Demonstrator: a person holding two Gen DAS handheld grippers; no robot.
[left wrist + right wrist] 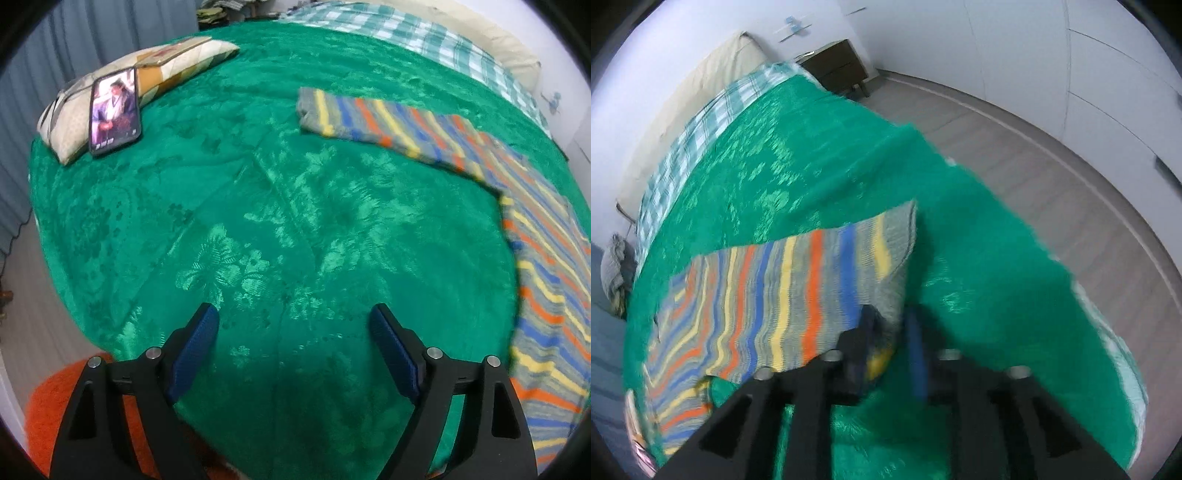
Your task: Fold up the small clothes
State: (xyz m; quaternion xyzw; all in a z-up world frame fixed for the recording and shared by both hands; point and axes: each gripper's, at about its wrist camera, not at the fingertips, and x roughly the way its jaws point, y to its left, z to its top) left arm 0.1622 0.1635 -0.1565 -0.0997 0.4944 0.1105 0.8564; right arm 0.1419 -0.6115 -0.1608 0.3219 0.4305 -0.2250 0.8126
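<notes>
Left tool (294, 325) hangs open above the green blanket (258, 206); phone (115, 110) on a pillow (173, 62) far ahead-left. Right tool (892, 325) pinches the striped garment (783, 288).

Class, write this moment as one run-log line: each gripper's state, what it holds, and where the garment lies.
left gripper: open, empty, over green blanket | right gripper: shut on striped garment edge | garment: spread on blanket, unfolded

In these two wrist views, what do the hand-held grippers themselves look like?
The left hand-held gripper has matte black angular finger arms with triangular cut-outs, silver round pins at the joints, and dark blue textured pads. The right hand-held gripper looks like the same build, black with blue pads, though blurred. No cables, markings or sleeves are visible.
</notes>
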